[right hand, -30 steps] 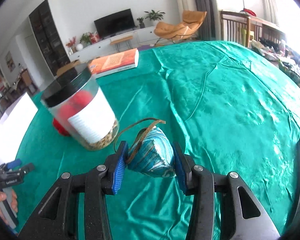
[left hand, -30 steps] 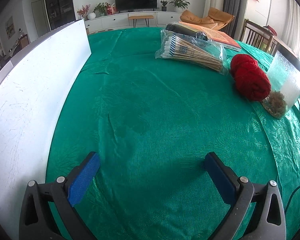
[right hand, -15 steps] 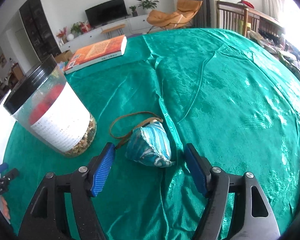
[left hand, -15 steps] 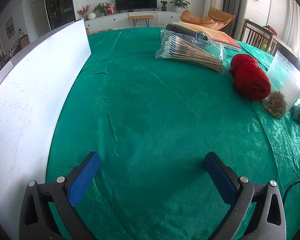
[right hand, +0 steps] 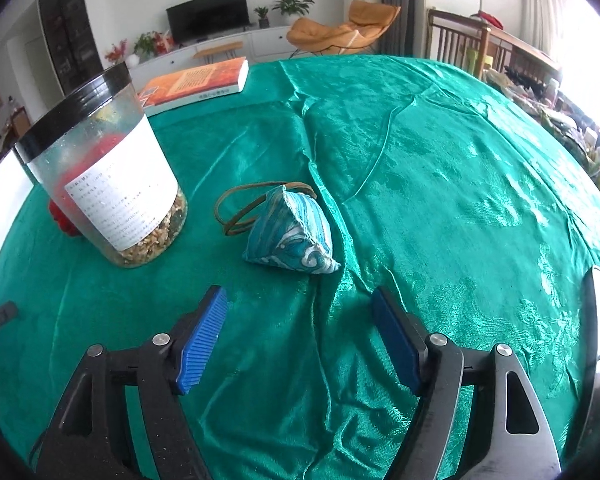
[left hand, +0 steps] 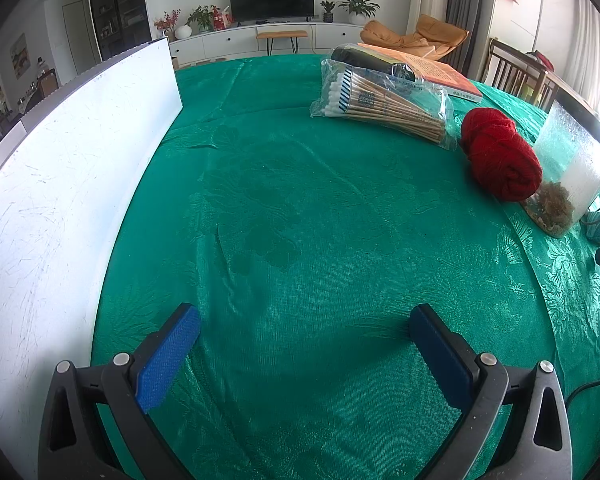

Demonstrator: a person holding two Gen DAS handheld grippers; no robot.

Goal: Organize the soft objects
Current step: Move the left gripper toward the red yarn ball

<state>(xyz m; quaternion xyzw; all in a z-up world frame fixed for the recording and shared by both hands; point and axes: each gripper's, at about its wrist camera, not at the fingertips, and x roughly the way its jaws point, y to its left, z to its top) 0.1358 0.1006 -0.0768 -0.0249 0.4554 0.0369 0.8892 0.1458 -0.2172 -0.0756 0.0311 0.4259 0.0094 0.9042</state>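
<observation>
Pouch (right hand: pixel 290 236) first: it's a little teal and white patterned fabric one, pyramid shaped, sitting on the green tablecloth (right hand: pixel 440 184) just beyond the right gripper (right hand: pixel 298 304). It has a brown cord loop (right hand: pixel 236 208) lying flat on the cloth on its far left side. The right gripper's jaws are opening, blue pads spread wide, and nothing is between them; the pouch sits clear of both pads, a bit farther out.

Left of the pouch stands a clear plastic jar (right hand: pixel 108 184) with a black lid and a white label, some brownish bits at the bottom. Close beside the pouch, but not touching as far as I can see. Behind the jar there's a red yarn ball (left hand: pixel 498 158), which you mostly see through the plastic from the right camera. In the left view the yarn touches or nearly touches the jar, can't tell which.

Farther back on the table: an orange book (right hand: pixel 198 82) lying flat, and a plastic bag of cotton swabs (left hand: pixel 384 106) near the yarn on its far left side.

Left gripper (left hand: pixel 304 320) is spread wide too, nothing in it, hanging over a bare patch of tablecloth well away from all the stuff. A white board (left hand: pixel 60 184) runs along the left edge of the table next to it.
</observation>
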